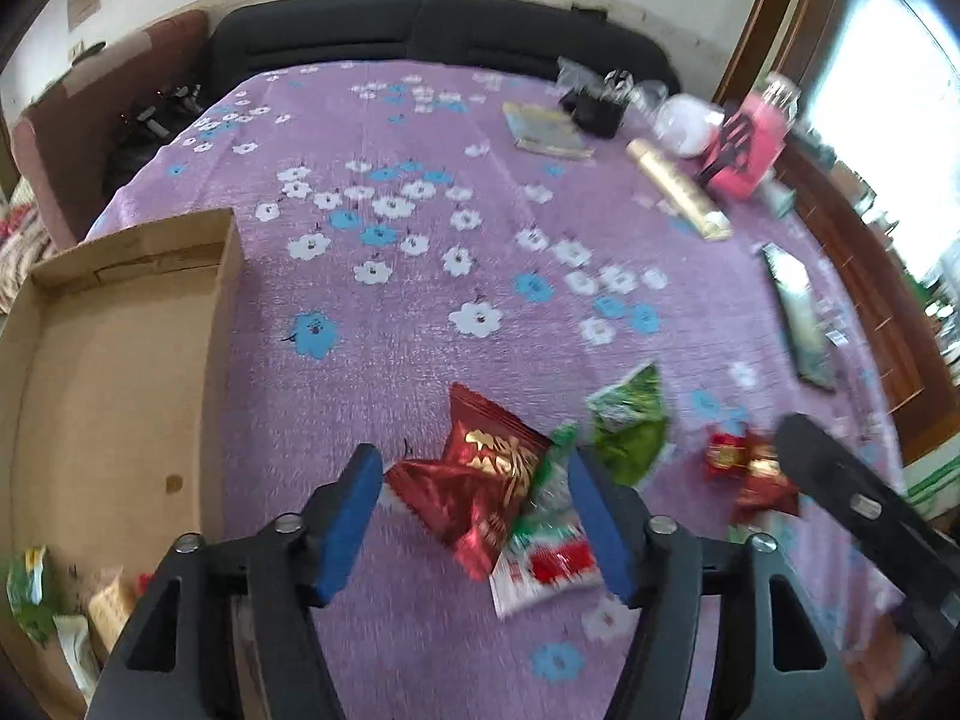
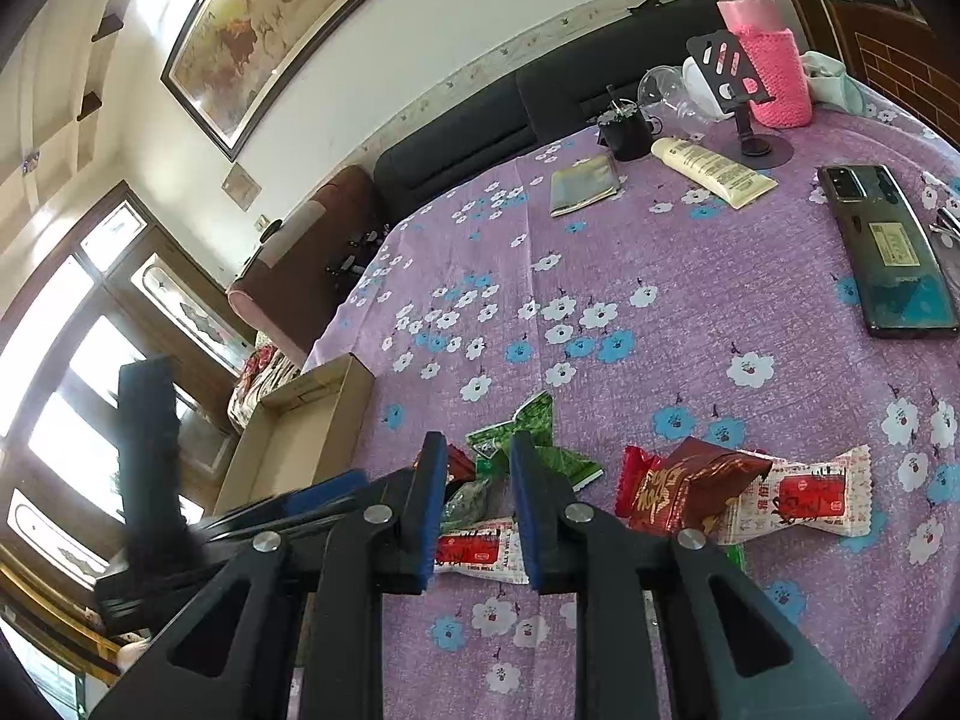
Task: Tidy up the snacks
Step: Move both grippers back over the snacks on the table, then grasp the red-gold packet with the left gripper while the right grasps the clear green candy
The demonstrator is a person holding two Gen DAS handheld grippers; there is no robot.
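A purple flower-printed cloth covers the worktop (image 1: 420, 138), and an open shallow cardboard box (image 1: 114, 372) sits at its left edge, a few snacks already visible at its near end. The loose snacks lie in a heap just ahead of both claws, right of the box. The left claw (image 1: 474, 516) stands released, straddling a crinkled dark-red foil packet (image 1: 486, 480) without pressing it; the packet's long axis runs roughly along the claw's pointing line, so it is the nearer one for this pick. The right claw (image 2: 477, 510) is clenched and empty, just above a green wrapped candy (image 2: 465, 501) and a white-and-red sachet (image 2: 474, 549).
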